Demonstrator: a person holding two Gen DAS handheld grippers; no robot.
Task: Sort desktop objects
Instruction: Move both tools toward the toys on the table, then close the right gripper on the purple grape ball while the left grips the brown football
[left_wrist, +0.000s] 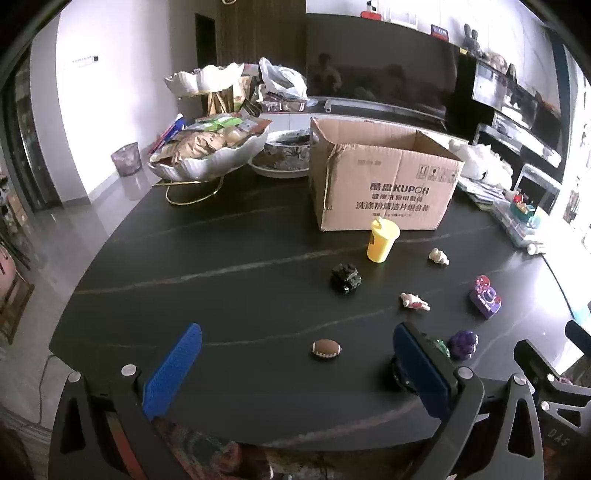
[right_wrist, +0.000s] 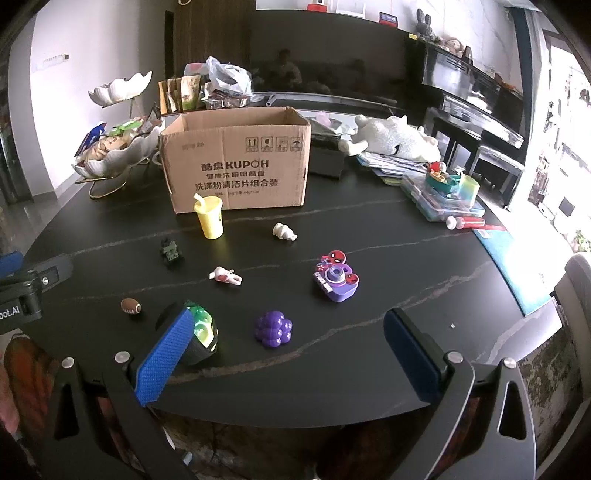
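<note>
Claws first: my left gripper (left_wrist: 297, 369) and right gripper (right_wrist: 288, 354) both hang spread and empty over the near edge of the table (left_wrist: 221, 288). Nearest my left is the toy football (left_wrist: 327, 348), dead ahead between its fingers, long axis lying crosswise. Ahead of my right sits the purple grape toy (right_wrist: 274, 328), the green ball (right_wrist: 203, 330) just beside its left finger. Farthest, the cardboard box (right_wrist: 236, 162) stands open, where I judge things go.

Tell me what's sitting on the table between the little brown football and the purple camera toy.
In the right wrist view, the white figurine lies roughly between the football and the purple camera toy; otherwise bare table.
</note>
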